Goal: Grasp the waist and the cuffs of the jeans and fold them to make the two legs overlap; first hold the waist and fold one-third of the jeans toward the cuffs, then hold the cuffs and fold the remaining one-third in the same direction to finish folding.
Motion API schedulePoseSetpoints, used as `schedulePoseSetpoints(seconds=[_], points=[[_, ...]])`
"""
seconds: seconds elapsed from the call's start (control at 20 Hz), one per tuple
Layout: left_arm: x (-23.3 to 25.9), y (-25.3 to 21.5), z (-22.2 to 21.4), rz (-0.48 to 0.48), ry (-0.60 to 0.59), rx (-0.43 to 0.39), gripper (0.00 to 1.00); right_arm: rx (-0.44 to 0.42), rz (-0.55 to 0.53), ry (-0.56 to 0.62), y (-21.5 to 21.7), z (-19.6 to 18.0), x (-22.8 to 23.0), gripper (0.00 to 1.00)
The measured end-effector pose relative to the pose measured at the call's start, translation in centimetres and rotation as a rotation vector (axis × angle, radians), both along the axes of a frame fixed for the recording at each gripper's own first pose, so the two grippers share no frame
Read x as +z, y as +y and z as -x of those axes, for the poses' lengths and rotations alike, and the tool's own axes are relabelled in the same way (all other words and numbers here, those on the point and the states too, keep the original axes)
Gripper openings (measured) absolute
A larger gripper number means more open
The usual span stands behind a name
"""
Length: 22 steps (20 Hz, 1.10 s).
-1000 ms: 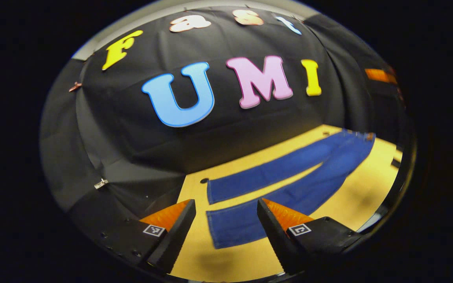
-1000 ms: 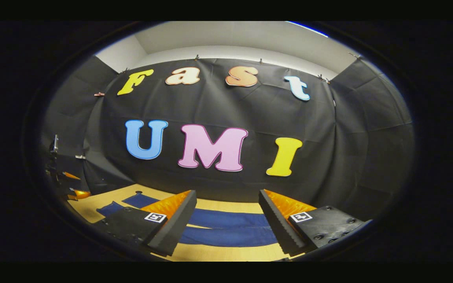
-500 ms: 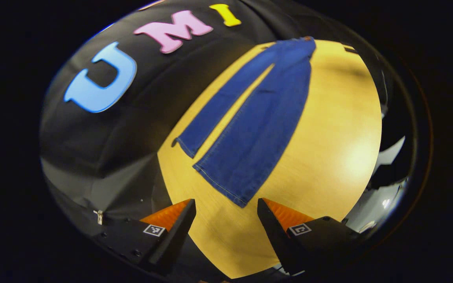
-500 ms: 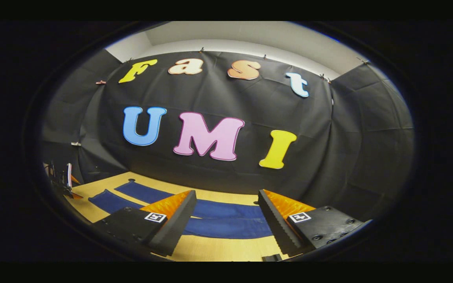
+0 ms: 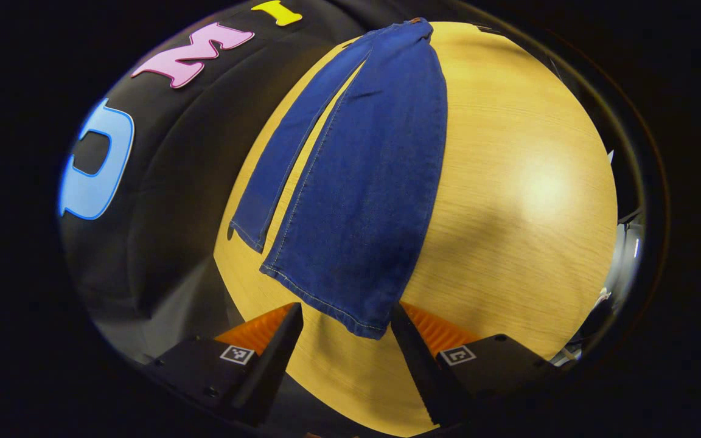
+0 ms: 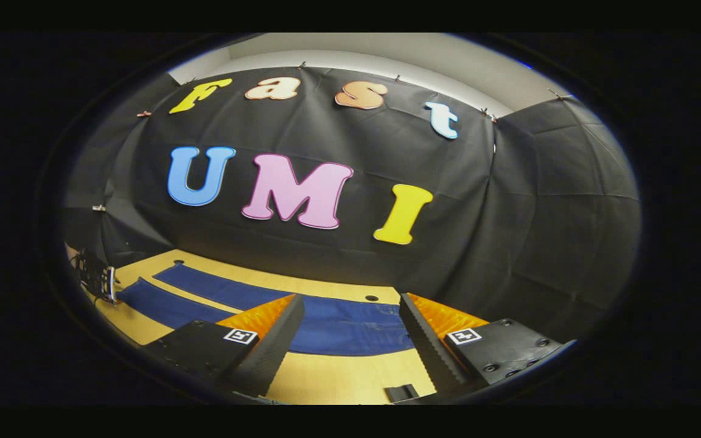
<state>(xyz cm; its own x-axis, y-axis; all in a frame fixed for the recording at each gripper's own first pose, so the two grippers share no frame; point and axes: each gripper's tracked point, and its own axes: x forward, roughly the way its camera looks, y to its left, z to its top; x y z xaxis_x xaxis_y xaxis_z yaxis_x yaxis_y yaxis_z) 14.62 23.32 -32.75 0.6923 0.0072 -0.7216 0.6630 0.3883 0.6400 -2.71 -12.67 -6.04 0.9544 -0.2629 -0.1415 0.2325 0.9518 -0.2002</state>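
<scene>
Both tongs stood with their jaws wide and held nothing: the left tongs [image 5: 345,322] hung just over the cuff end of the jeans [image 5: 362,182], and the right tongs [image 6: 350,316] hovered near the waist end [image 6: 356,325], above the desk [image 5: 509,201]. The jeans lay flat and full length on the pale wooden desk, the two legs apart in a narrow V, the nearer cuff [image 5: 326,301] lying between the left tongs' fingers in the left gripper view, though whether it was touched I could not tell. To my eye nothing was folded yet; this looked like the approach to the first grasp. The next move would call for each pair of tongs to drop onto its edge of cloth and pinch it, so that one leg could be carried over the other. Denim is heavy and limp, so a shallow pinch might slip. Around them there was little: a small dark hole [image 6: 372,298] in the desk beyond the waist, and a small dark block [image 6: 400,393] at the desk's near edge, both off the cloth and not in the way.
</scene>
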Motion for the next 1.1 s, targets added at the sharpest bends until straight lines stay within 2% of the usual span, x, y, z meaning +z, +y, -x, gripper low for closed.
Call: schedulePoseSetpoints(seconds=[0.25, 0.35, 0.4, 0.55, 0.6, 0.7, 0.85, 0.9, 0.95, 1.1], points=[[-0.8, -0.1, -2.4, -0.043, 0.041, -0.023, 0.8, -0.067, 0.056, 0.032, -3.9, 0.2, -1.0, 0.97], [-1.1, -0.1, -3.4, -0.046, 0.048, -0.013, 0.55, -0.081, 0.082, 0.044, -5.1, 0.2, -1.4, 0.99], [-1.3, 0.2, -3.3, -0.034, 0.066, 0.0, 0.61, -0.085, 0.091, 0.052, -5.6, 0.2, -1.6, 0.97], [-1.7, 0.1, -2.7, 0.006, 0.115, 0.026, 0.34, -0.097, 0.095, 0.083, -6.9, 0.3, -2.8, 0.97], [-1.8, 0.0, -2.7, 0.016, 0.13, 0.024, 0.41, -0.098, 0.1, 0.092, -7.2, 0.3, -3.2, 0.97], [-2.0, 0.0, -2.8, 0.02, 0.141, 0.022, 0.29, -0.091, 0.12, 0.106, -8.0, 0.0, -3.8, 0.97], [-2.0, -0.1, -2.9, 0.02, 0.153, 0.019, 0.2, -0.062, 0.179, 0.116, -9.3, -1.0, -4.2, 0.97], [-1.8, -0.2, -3.1, 0.018, 0.15, 0.015, 0.05, -0.053, 0.201, 0.12, -9.9, -1.2, -4.3, 0.97], [-1.8, -0.3, -3.3, 0.022, 0.146, 0.01, 0.14, -0.042, 0.221, 0.124, -10.7, -1.6, -4.5, 0.97], [-2.0, -0.3, -3.3, 0.032, 0.134, 0.022, 0.08, 0.016, 0.325, 0.167, -13.7, -3.7, -5.8, 0.97]])
